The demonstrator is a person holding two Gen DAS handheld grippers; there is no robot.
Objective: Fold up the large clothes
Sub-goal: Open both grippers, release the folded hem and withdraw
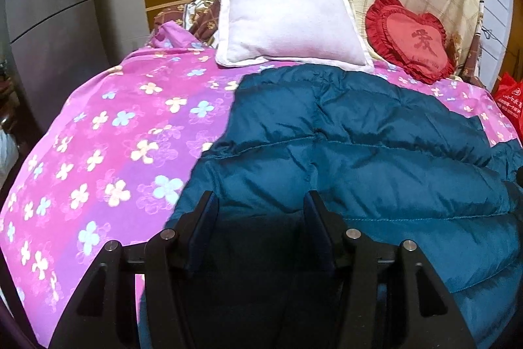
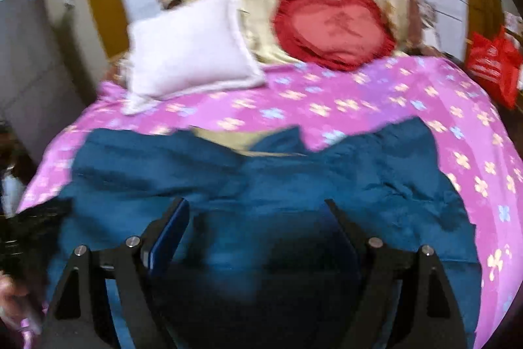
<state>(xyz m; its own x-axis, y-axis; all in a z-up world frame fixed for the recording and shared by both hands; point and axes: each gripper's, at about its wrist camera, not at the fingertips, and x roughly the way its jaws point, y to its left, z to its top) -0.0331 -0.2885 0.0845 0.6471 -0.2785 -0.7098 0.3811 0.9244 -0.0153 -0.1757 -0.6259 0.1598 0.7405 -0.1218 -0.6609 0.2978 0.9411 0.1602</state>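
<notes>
The teal puffer jacket [image 1: 353, 152] lies spread on the bed's pink flowered sheet [image 1: 108, 152], at 6 o'clock from the white pillow [image 1: 287, 18]. It looks soft, bulky and light, with a slippery shell, so a hem or a quilted seam is probably the best hold. The left gripper [image 1: 260, 201] and right gripper [image 2: 258, 211] both hang over it, jaws apart, clamping nothing.

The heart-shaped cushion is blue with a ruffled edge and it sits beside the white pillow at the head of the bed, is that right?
Not quite: the ruffled heart-shaped cushion is red, not blue, as the left wrist view shows. It does sit beside the white pillow at the head of the bed.
</notes>
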